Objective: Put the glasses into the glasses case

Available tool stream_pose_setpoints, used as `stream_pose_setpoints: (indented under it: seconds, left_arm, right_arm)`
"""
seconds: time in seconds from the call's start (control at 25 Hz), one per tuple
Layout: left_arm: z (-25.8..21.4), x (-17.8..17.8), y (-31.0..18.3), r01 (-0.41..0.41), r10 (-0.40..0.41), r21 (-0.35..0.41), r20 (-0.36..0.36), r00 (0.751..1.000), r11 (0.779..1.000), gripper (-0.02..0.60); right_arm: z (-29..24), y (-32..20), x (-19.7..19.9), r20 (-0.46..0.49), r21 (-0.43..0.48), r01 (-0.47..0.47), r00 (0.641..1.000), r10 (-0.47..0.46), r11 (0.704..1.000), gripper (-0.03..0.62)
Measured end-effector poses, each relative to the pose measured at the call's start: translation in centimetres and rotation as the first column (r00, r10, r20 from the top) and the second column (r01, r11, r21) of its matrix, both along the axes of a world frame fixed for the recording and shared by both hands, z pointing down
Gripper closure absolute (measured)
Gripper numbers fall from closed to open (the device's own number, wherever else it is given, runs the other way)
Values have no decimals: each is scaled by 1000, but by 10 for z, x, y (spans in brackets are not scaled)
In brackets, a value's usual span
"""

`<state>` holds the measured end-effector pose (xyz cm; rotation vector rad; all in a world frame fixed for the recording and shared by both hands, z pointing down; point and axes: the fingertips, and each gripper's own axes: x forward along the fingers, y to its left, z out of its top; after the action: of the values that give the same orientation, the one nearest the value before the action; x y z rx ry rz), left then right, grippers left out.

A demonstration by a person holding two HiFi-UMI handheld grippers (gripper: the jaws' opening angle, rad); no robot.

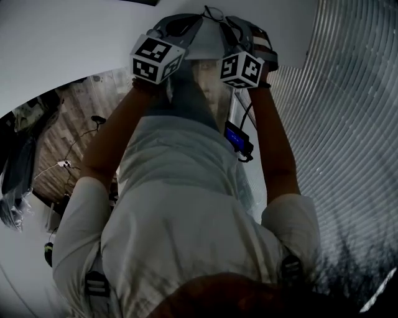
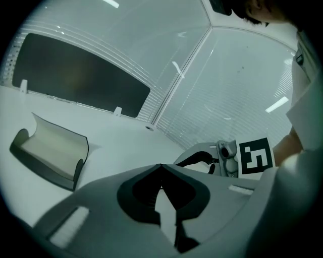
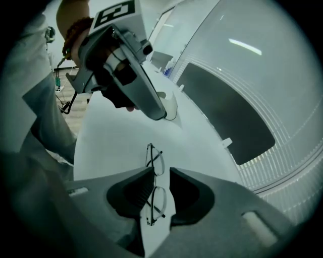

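Thin-rimmed glasses (image 3: 155,162) lie flat on the white table (image 3: 111,146). My right gripper (image 3: 160,174) hangs just over them, its jaws open, and the frame shows through the gap between them. Nothing presses on the glasses. An open dark glasses case (image 2: 50,151) with a pale lining rests on the table to the left of my left gripper (image 2: 161,167). That gripper's jaw tips meet with nothing between them. In the head view both marker cubes (image 1: 155,59) (image 1: 241,68) sit side by side above the table's near edge, with the glasses (image 1: 214,12) just beyond.
A long dark panel (image 2: 81,83) runs along the table's far side, backed by ribbed white walls (image 2: 242,90). The table's near edge (image 3: 75,161) drops to a wooden floor (image 1: 74,118) with cables. The person's white shirt (image 1: 180,205) fills the head view's lower half.
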<state>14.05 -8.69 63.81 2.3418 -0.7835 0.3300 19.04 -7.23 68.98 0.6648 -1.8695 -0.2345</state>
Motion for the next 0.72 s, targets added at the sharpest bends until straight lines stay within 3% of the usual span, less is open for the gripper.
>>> stream_pose_setpoints:
  seconds: [0.2, 0.44, 0.72]
  left_arm:
    - [16, -1, -3, -3, 3, -17, 29, 1000, 1000, 581]
    - [17, 1, -3, -11, 12, -26, 33, 999, 1000, 581]
    - [18, -7, -1, 0, 1, -33, 32, 999, 999, 581]
  right_arm:
    - [26, 3, 5, -75, -52, 12, 997, -16, 999, 496]
    - [36, -3, 6, -96, -51, 20, 995, -25, 998, 497]
    - [35, -1, 2, -113, -39, 42, 993, -47, 998, 546]
